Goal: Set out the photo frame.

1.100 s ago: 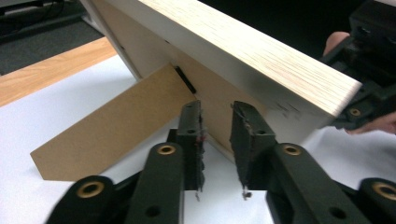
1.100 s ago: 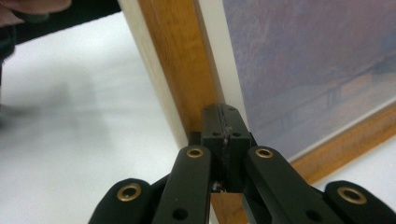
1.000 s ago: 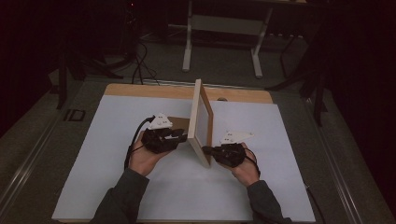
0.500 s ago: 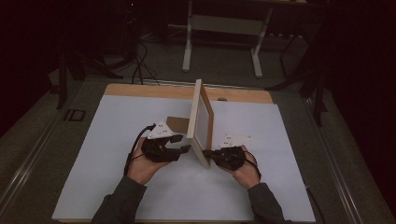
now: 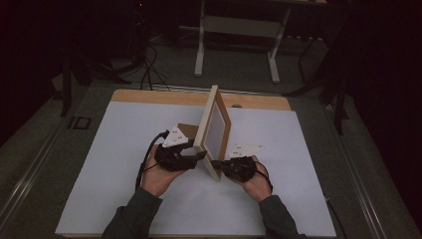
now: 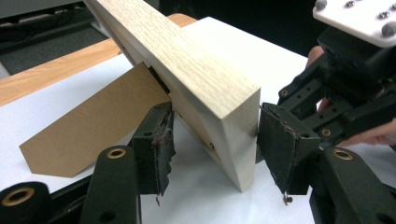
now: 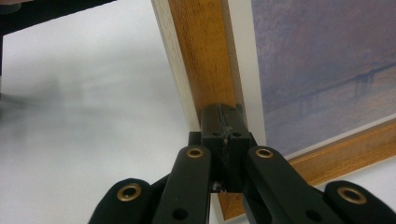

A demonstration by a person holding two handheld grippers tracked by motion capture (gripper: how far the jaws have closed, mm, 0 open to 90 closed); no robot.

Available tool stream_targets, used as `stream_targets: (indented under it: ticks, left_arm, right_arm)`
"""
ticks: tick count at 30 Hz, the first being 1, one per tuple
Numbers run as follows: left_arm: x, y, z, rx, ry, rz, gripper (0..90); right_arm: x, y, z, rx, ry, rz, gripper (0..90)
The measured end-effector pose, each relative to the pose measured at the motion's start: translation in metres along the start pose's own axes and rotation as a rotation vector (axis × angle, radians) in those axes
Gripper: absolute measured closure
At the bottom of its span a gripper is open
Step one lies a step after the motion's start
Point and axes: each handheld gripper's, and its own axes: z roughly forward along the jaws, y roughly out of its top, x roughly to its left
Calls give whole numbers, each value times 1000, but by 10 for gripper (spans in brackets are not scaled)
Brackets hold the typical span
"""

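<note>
A light wooden picture frame (image 5: 213, 130) holding a muted blue-grey print stands upright on the white-topped counter (image 5: 114, 149), propped by its brown cardboard easel back (image 6: 91, 123). The left gripper (image 5: 191, 158), held in the person's left hand (image 5: 159, 175), has its fingers (image 6: 156, 144) spread wide on either side of the frame's near bottom corner, close to the wood but not pressing it. The right gripper (image 5: 219, 164), in the right hand (image 5: 255, 180), has its fingers (image 7: 223, 128) closed together against the frame's near edge; whether they pinch the wood cannot be told.
</note>
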Motion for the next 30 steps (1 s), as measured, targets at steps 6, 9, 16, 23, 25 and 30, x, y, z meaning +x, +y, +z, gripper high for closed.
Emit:
stream_targets:
  ticks: [6,9,16,23,25,30]
  left_arm:
    - [1,4,3,8,21,-36,513]
    - [3,4,3,18,9,-52,536]
    - [8,5,2,28,-11,-69,565]
    - [17,5,-2,36,2,-95,610]
    - [21,5,-4,39,7,-107,622]
    - [30,4,-6,45,4,-140,646]
  right_arm:
    - [1,1,3,-2,2,-2,900]
    - [2,1,4,-4,2,-1,900]
    - [4,2,6,9,3,-2,900]
    - [7,1,14,12,14,-5,899]
    - [7,0,17,21,10,-12,893]
    - [6,0,16,30,-6,-23,870]
